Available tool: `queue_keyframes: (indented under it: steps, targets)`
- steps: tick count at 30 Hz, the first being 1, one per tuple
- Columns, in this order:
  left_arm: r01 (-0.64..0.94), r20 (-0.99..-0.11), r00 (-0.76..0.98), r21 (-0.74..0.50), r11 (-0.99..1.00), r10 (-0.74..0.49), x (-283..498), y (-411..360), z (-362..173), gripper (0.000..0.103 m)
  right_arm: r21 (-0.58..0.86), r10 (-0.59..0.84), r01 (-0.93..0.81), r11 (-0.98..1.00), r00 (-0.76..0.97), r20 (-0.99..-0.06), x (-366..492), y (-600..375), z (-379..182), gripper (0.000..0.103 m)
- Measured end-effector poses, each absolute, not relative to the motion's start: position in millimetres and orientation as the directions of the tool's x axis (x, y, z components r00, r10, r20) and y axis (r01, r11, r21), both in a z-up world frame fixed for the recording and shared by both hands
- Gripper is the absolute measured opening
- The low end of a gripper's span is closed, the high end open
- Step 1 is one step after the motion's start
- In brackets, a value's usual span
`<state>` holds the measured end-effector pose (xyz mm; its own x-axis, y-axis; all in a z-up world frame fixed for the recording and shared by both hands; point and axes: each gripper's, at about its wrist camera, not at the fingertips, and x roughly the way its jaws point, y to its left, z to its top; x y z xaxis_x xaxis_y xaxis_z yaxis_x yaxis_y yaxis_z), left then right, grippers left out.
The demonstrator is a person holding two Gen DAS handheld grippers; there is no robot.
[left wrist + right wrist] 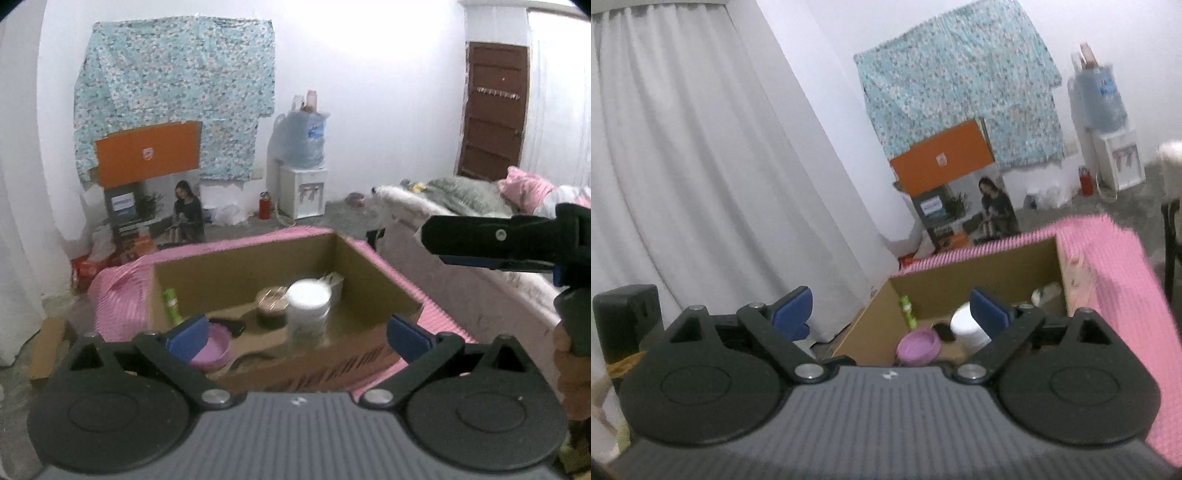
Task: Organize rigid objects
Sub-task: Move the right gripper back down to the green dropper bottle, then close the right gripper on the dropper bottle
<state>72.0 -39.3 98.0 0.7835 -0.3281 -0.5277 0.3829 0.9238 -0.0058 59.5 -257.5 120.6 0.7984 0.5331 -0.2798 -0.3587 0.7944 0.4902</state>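
Note:
A cardboard box (380, 273) wrapped in pink striped paper stands open on the floor. Inside it are a white jar (308, 310), a brown-lidded jar (272, 304), a green tube (171, 304), a purple bowl (216, 345) and a small black item (231, 325). My left gripper (298, 334) hangs open over the box's near edge with nothing between its blue pads. In the right wrist view my right gripper (890, 312) is open and holds nothing, near the box's left corner (871, 314), with the bowl (919, 345) and white jar (966, 325) beyond. It also shows side-on at the right (432, 243).
A bed (461, 206) with blankets runs along the right of the box. At the back wall are a water dispenser (303, 192), a red bottle (264, 205) and stacked printed cartons (147, 153). A white curtain (683, 166) hangs on the left.

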Motion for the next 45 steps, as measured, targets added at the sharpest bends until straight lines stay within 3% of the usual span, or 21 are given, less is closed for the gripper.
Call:
queue_keyframes:
  steps: [15,21,27,32,36,45]
  targets:
    - [0.315,-0.608,0.766,0.074,0.946,-0.208,59,-11,23,0.103,0.581,0.587,-0.264,0.77,0.65,-0.482,73,-199,37,0.093]
    - [0.328,-0.623,0.757,0.1,0.94,-0.198,75,-13,-5,0.097,0.584,0.596,-0.247,0.774,0.596,-0.538,102,-174,16,0.091]
    - [0.381,-0.648,0.727,0.108,0.918,-0.226,84,-19,-30,0.074,0.531,0.588,-0.284,0.798,0.556,-0.587,119,-145,9,0.076]
    - [0.407,-0.657,0.716,0.117,0.906,-0.237,90,-22,-45,0.062,0.457,0.562,-0.329,0.826,0.538,-0.629,130,-124,8,0.055]
    - [0.404,-0.659,0.714,0.112,0.908,-0.237,97,-23,-53,0.048,0.409,0.543,-0.358,0.839,0.525,-0.655,138,-110,7,0.048]
    - [0.415,-0.652,0.708,0.073,0.907,-0.271,107,-21,-62,0.035,0.358,0.532,-0.402,0.842,0.518,-0.67,147,-96,8,0.027]
